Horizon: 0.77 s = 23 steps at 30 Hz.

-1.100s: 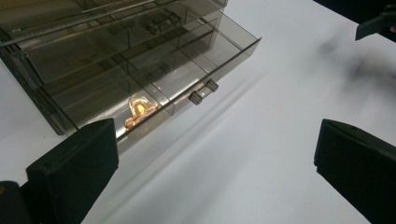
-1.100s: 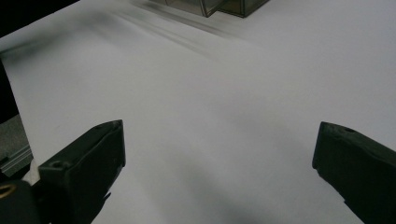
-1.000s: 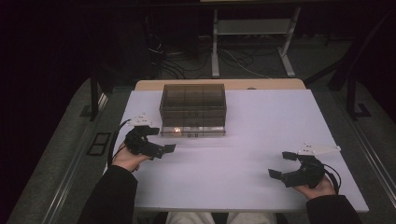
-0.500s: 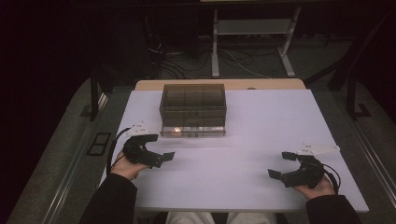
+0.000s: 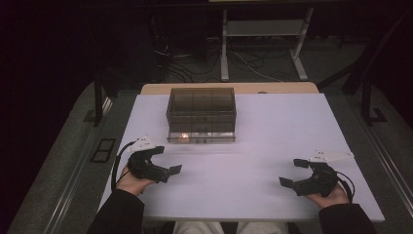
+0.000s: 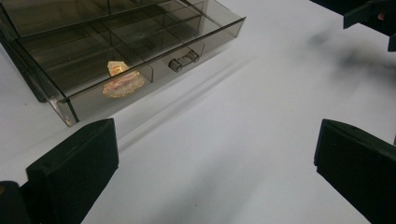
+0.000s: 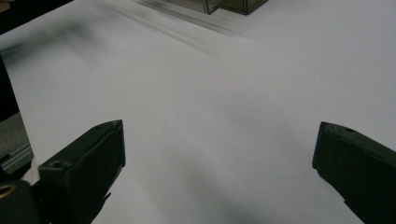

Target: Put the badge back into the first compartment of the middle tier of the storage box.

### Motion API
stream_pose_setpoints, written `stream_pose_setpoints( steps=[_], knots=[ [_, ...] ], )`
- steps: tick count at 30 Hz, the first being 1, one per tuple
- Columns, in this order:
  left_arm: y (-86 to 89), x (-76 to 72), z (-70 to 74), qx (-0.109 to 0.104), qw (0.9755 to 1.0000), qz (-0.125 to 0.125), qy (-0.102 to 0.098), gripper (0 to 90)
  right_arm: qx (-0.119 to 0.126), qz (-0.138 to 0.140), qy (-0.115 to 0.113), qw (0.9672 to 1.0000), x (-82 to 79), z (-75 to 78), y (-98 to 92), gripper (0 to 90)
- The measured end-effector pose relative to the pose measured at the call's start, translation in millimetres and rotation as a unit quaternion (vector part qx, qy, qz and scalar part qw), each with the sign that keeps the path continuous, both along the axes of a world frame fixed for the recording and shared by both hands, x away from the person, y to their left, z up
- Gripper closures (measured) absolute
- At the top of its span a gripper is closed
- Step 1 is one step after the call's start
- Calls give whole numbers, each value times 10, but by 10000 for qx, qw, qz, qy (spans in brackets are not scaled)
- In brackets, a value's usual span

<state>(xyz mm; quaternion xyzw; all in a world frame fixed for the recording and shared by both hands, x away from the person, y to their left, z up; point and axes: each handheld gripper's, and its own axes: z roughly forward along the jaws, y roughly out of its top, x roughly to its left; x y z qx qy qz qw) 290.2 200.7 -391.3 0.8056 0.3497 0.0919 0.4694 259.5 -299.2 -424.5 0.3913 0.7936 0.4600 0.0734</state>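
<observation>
Since both grippers, left point(image 5: 163, 160) and right point(image 5: 293, 171), gape empty, the rigid, slippery smoked-plastic drawer box point(image 5: 201, 114) wants its small clear front knob point(image 6: 183, 60) pinched.

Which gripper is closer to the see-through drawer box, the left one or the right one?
The left. The left gripper sits just in front of the drawer box, below its left corner. The right gripper is far off near the table's front right side. Both are open.
</observation>
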Motion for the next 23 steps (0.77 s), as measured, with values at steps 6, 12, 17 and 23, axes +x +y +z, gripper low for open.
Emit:
stream_pose_setpoints(
  steps=[6,12,17,23],
  knots=[
    [14,-68,-83,-113,9999,117,-40,0,-13,21,-16,10000,1,-4,2,21],
    [16,-116,-211,-193,9995,235,-16,0,-23,35,-13,10000,2,-8,7,21],
    [9,-169,-299,-240,9990,369,-50,0,-19,38,-14,10000,3,-7,8,21],
    [1,-182,-373,-320,9986,408,-62,0,-18,35,5,10000,-1,-7,11,21]
  ],
)
